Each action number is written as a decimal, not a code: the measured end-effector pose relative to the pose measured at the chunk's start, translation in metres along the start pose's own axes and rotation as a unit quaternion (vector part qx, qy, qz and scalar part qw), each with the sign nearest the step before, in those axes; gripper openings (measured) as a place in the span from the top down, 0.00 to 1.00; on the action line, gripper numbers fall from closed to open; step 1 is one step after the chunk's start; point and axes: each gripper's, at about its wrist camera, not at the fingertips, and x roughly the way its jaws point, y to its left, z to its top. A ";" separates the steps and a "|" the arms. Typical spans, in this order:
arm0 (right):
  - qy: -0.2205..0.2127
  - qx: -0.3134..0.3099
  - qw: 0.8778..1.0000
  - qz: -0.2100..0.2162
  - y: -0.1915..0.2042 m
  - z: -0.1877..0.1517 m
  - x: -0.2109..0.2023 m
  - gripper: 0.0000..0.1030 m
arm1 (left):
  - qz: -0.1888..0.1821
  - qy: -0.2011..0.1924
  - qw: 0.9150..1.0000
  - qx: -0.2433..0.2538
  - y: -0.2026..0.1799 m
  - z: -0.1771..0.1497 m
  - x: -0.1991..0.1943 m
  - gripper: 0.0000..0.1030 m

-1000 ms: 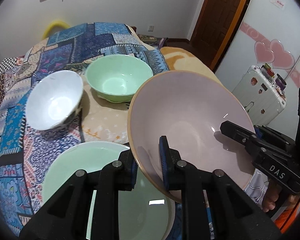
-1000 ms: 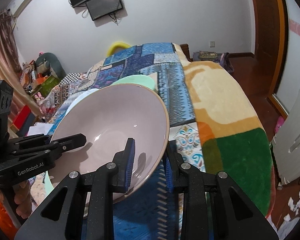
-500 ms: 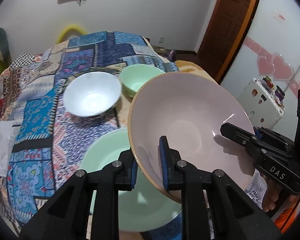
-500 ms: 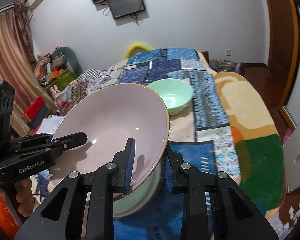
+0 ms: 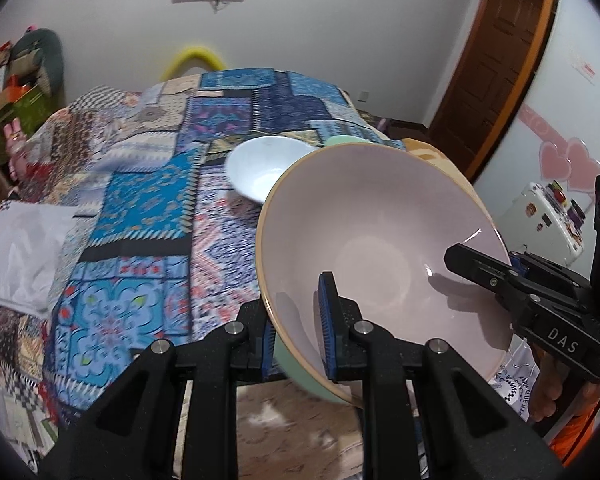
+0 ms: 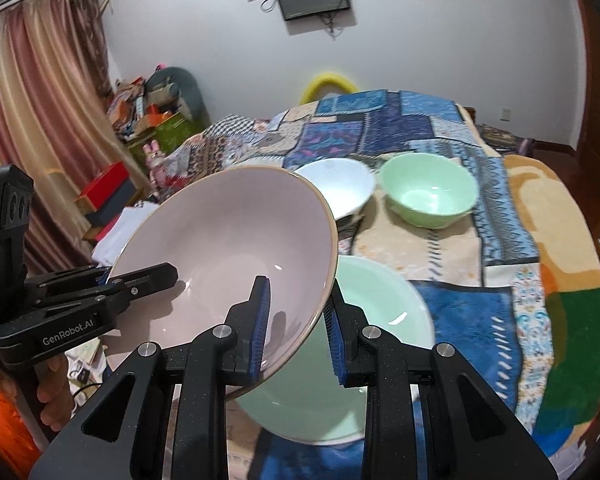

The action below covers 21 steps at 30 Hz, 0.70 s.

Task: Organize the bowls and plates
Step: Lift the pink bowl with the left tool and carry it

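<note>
Tools left [image 5: 296, 332] and right [image 6: 298, 328], both clamped on your pink bowl's [image 6: 220, 248] rim, hold it above the green plate [image 6: 364, 320]; white bowl [image 6: 340, 184] and green bowl [image 6: 428, 192] sit unstacked at the bed's [image 6: 500, 304] far side.

Pink bowl [image 6: 224, 240] tilted, above green plate [image 6: 364, 320] (white [image 6: 340, 184], green bowls [image 6: 430, 194] beyond).

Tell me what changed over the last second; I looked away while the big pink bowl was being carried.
The pink bowl, clamped on opposite rims by the left gripper and right gripper, has been carried back off the bed, past the green plate. The white bowl and green bowl now look farther away. Both grips, the tilt of the pink bowl and the other dishes stayed as they were.
</note>
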 end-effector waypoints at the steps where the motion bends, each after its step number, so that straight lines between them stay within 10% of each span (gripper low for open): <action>1: 0.003 -0.003 1.000 0.003 0.004 0.000 0.004 0.76 | 0.003 -0.001 1.000 -0.005 0.006 -0.002 -0.002 0.81; 21: 0.075 -0.041 0.995 0.044 0.071 -0.012 0.064 0.76 | 0.055 0.014 0.996 -0.067 0.101 -0.040 -0.017 0.81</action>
